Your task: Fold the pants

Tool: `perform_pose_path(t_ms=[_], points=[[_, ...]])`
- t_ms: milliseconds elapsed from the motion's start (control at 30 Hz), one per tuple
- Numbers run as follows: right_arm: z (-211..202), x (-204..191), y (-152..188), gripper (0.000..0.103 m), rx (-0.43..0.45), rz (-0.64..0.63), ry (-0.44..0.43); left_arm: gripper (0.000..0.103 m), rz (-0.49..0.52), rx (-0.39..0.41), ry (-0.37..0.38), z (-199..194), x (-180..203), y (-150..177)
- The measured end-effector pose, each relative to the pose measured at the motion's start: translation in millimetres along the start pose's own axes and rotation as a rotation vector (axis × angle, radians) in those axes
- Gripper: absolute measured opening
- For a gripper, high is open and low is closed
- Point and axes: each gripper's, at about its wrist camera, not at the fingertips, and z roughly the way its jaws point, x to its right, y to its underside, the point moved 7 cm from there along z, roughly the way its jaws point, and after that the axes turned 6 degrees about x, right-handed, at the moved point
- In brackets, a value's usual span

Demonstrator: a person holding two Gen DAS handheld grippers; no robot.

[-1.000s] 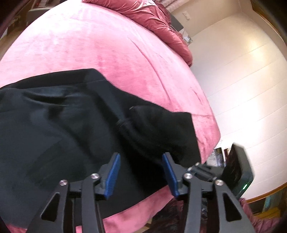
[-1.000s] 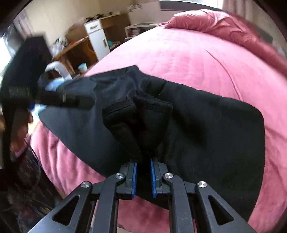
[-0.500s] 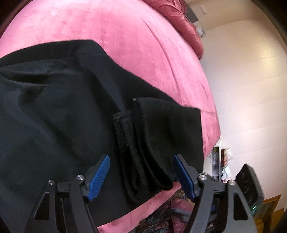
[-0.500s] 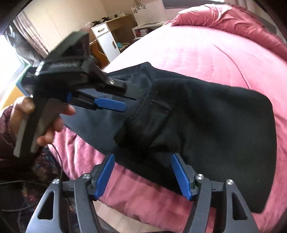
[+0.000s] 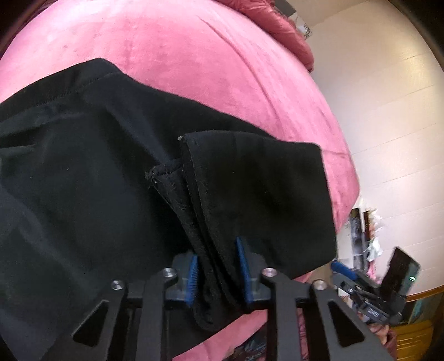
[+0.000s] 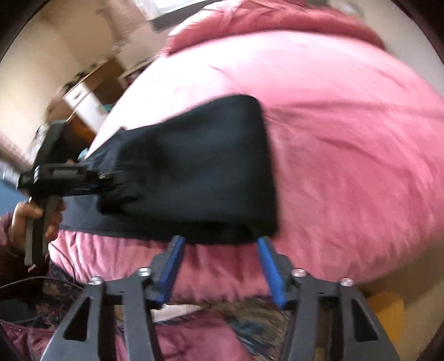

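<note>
Black pants (image 5: 111, 194) lie partly folded on a pink bed (image 5: 194, 69). My left gripper (image 5: 217, 266) is shut on the bunched waistband edges of the pants at the bed's near edge. In the right wrist view the folded pants (image 6: 194, 172) form a dark rectangle. My right gripper (image 6: 219, 263) is open and empty, just short of the fold's near edge. The left gripper (image 6: 69, 177) shows there at the left, held by a hand and clamped on the cloth.
A rumpled pink duvet (image 5: 277, 25) lies at the far end of the bed. White floor (image 5: 388, 111) is to the right. A desk and white drawers (image 6: 83, 97) stand beyond the bed. The right gripper (image 5: 369, 300) shows at lower right.
My left gripper closed on the waistband edges. My right gripper let go of the pants, opened, and swung right and back to the fold's near edge.
</note>
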Motion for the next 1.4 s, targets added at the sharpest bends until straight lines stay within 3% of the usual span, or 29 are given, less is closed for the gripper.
perform_pose_path(t_ms=[167, 300, 400, 467, 767, 900, 1133, 1267, 1400], points=[[5.1, 21.1, -3.6, 0.047, 0.022, 0.109, 0.019, 0.018, 0.056, 0.076, 0.052, -28.1, 9.3, 3.1], [8.1, 16.9, -6.4, 0.045, 0.024, 0.090, 0.024, 0.017, 0.076, 0.047, -0.030, -29.3, -11.8, 14.0], [14.0, 10.4, -6.2, 0.045, 0.007, 0.061, 0.045, 0.023, 0.026, 0.036, -0.042, -16.5, -25.1, 13.8], [15.2, 5.9, -6.7, 0.042, 0.002, 0.033, 0.061, 0.037, -0.001, 0.037, -0.050, -18.0, -27.9, 12.9], [7.0, -39.4, -25.0, 0.040, 0.040, -0.132, 0.056, 0.035, 0.013, 0.073, -0.019, -48.8, -27.5, 7.6], [20.4, -67.8, -34.4, 0.040, 0.038, -0.194, 0.024, 0.035, 0.049, 0.111, 0.021, -54.8, -2.6, 3.0], [61.1, -109.0, -25.2, 0.040, -0.053, -0.290, -0.030, 0.037, 0.215, 0.043, -0.208, -15.7, 7.7, 19.4], [82.7, -110.3, -8.3, 0.040, -0.116, -0.304, -0.024, 0.041, 0.187, 0.049, -0.216, -5.6, -0.7, 26.0], [86.3, -112.1, -7.0, 0.040, -0.119, -0.315, -0.016, 0.042, 0.172, 0.075, -0.202, -10.6, -3.0, 24.4]])
